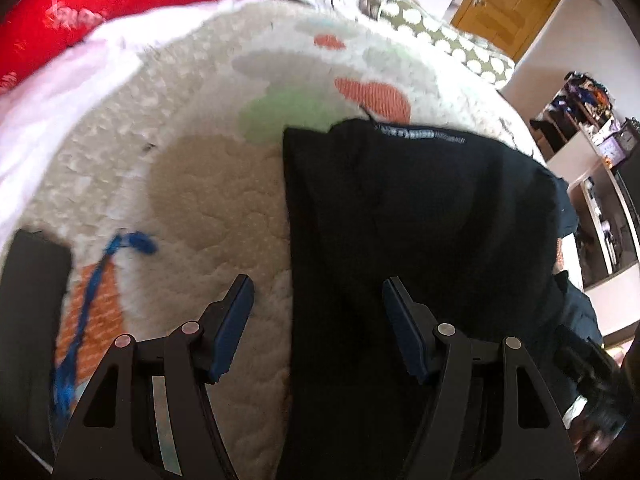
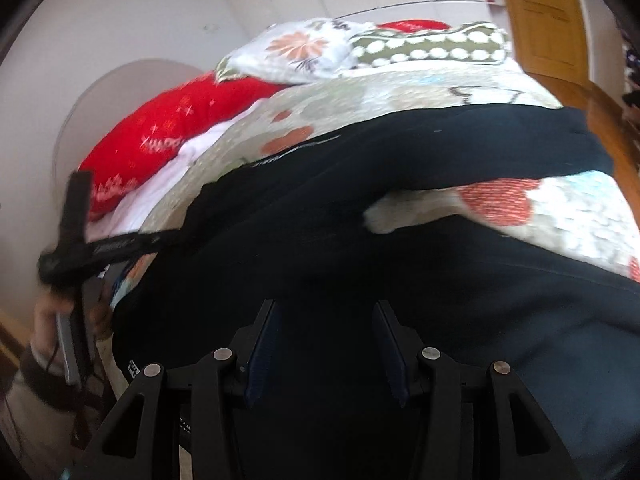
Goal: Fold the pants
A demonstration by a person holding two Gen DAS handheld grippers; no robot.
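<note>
Black pants (image 1: 416, 232) lie on a patterned bedspread (image 1: 192, 168), reaching away from me with a label near the far edge. My left gripper (image 1: 318, 292) is open and empty, hovering over the pants' left edge, left finger over the bedspread, right finger over the cloth. In the right wrist view the pants (image 2: 360, 272) spread across the bed with the legs split apart to the right, bedspread (image 2: 560, 216) showing between them. My right gripper (image 2: 324, 312) is open and empty just above the dark cloth. The left gripper's black body (image 2: 76, 248) shows at the left, held by a hand.
A red pillow (image 1: 100, 4) and a white sheet (image 1: 48, 104) lie at the bed's far left. Floral and dotted pillows (image 2: 400, 46) sit at the head. A wooden door (image 1: 508, 0) and shelves (image 1: 592, 184) stand to the right. A blue yarn strand (image 1: 100, 280) lies on the bedspread.
</note>
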